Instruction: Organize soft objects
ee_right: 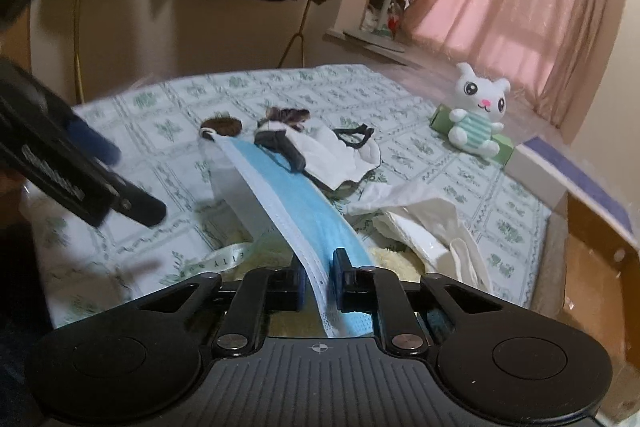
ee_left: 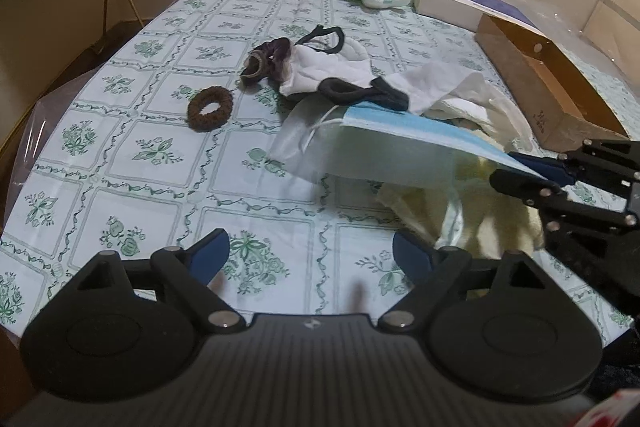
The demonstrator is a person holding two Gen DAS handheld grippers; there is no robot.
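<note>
Right gripper is clamped tight on one short end of the blue face mask, holding it lifted and stretched out over the heap of pale cloths, likely to peel it off the pile so it can be sorted alone. Left gripper hangs low over the bare tablecloth with jaws spread wide and nothing in them, probably kept free for the next grab. Brown hair tie lies apart on the cloth, and the cardboard box sits just beside the pile, a probable drop spot.
</note>
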